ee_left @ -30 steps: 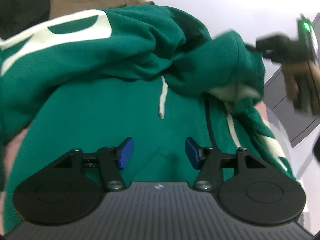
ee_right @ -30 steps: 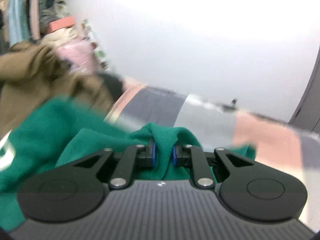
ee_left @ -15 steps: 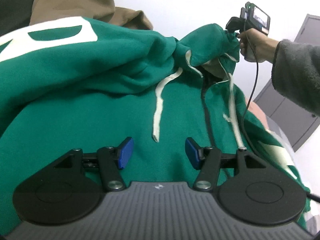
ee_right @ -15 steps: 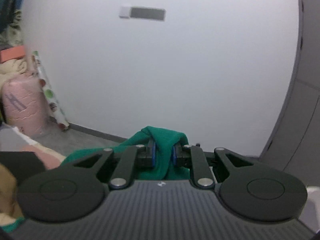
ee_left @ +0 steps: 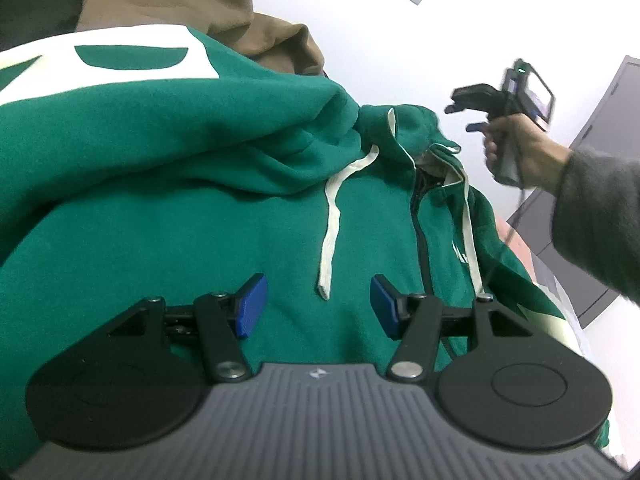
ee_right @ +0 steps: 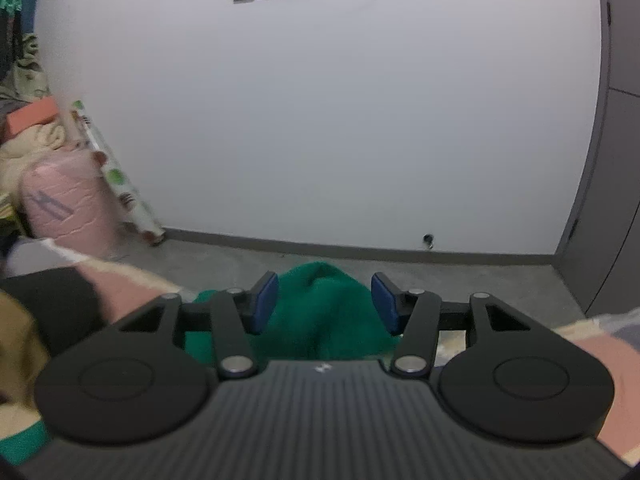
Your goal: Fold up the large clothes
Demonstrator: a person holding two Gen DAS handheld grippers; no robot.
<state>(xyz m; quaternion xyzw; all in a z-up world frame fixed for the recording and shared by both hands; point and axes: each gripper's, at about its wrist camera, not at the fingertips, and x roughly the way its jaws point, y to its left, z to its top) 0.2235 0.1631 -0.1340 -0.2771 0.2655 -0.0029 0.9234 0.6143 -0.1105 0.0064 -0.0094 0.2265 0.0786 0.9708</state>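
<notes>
A green zip hoodie (ee_left: 200, 200) with white lettering lies spread out and fills the left wrist view. Two white drawstrings (ee_left: 332, 220) hang down its chest. My left gripper (ee_left: 318, 312) hovers open just over the chest, with the end of one drawstring between its blue pads (ee_left: 252, 312) and nothing gripped. A hand in a grey sleeve holds my right gripper (ee_left: 464, 117) up to the right of the hood (ee_left: 412, 128), clear of it. In the right wrist view its jaws are opening; green cloth (ee_right: 328, 332) lies loose below and between them, not pinched by the right gripper (ee_right: 324, 304).
A brown garment (ee_left: 260, 28) lies behind the hoodie. A pink bundle (ee_right: 64, 208) and piled laundry stand at the left against the white wall (ee_right: 320, 120). A grey cabinet (ee_right: 616, 200) is on the right, with bare floor (ee_right: 480, 280) ahead.
The right gripper was shut on the hood, pulling it out; its jaws have parted and the hood has dropped flat. The left gripper has hardly moved.
</notes>
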